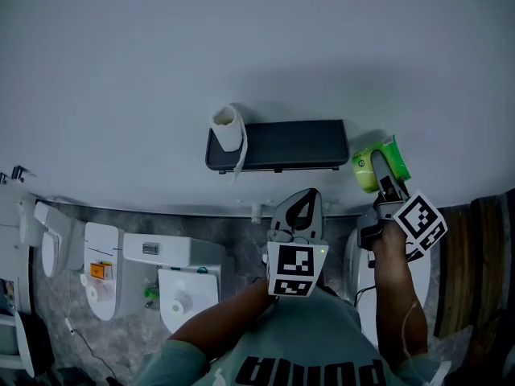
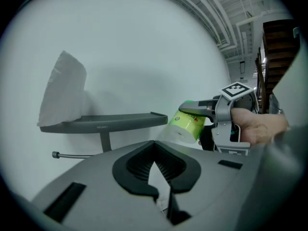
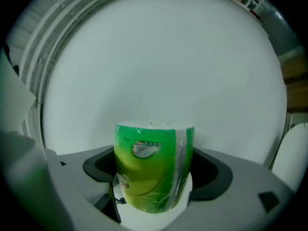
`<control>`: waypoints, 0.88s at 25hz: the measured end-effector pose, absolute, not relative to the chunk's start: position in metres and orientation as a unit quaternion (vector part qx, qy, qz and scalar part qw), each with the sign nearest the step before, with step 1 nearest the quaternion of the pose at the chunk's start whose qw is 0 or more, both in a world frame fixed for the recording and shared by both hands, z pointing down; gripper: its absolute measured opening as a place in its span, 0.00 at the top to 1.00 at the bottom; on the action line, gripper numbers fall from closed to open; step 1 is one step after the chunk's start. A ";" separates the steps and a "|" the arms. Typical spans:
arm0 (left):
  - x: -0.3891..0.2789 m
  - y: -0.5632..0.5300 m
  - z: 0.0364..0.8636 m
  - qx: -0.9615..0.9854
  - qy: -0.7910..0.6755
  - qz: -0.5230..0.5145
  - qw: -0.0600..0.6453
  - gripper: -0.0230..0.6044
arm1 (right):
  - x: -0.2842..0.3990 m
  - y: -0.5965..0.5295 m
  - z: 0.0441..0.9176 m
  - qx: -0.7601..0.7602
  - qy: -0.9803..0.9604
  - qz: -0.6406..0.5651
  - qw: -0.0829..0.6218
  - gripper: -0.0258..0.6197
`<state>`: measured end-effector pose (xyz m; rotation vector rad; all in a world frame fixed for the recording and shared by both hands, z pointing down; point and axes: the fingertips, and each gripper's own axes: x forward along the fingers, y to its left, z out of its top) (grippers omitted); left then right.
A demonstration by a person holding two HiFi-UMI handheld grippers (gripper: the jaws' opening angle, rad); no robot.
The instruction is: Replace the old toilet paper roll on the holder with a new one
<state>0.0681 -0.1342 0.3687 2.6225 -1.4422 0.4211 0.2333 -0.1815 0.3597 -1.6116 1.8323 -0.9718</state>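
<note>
A dark holder shelf (image 1: 290, 145) is fixed to the pale wall. A thin, nearly used-up white roll (image 1: 228, 128) stands on its left end, with a strip of paper hanging down. In the left gripper view that old roll (image 2: 63, 91) sits on the shelf (image 2: 110, 121), above a bare metal bar (image 2: 72, 155). My right gripper (image 1: 385, 171) is shut on a new roll in green wrapping (image 1: 368, 167), just right of the shelf's end. The wrapped roll (image 3: 153, 165) fills the jaws of my right gripper (image 3: 154, 191). Below the shelf, my left gripper (image 1: 304, 201) points at the wall, shut and empty.
White toilet fixtures (image 1: 121, 272) stand on the grey stone floor at lower left. A dark wooden panel (image 1: 475, 256) runs along the right edge. A white rounded fixture (image 1: 418, 280) lies under my right arm.
</note>
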 end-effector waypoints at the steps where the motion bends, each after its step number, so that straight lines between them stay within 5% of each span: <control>1: 0.066 -0.134 0.371 0.864 -0.480 0.140 0.062 0.95 | 0.235 -0.183 0.367 -0.586 0.665 -0.376 0.270 0.29; 8: 0.047 -0.138 0.389 0.845 -0.507 0.149 0.080 0.95 | 0.234 -0.198 0.410 -0.523 0.594 -0.489 0.367 0.29; 22: 0.010 -0.153 0.401 0.821 -0.544 0.148 0.089 0.95 | 0.209 -0.214 0.433 -0.467 0.543 -0.550 0.431 0.29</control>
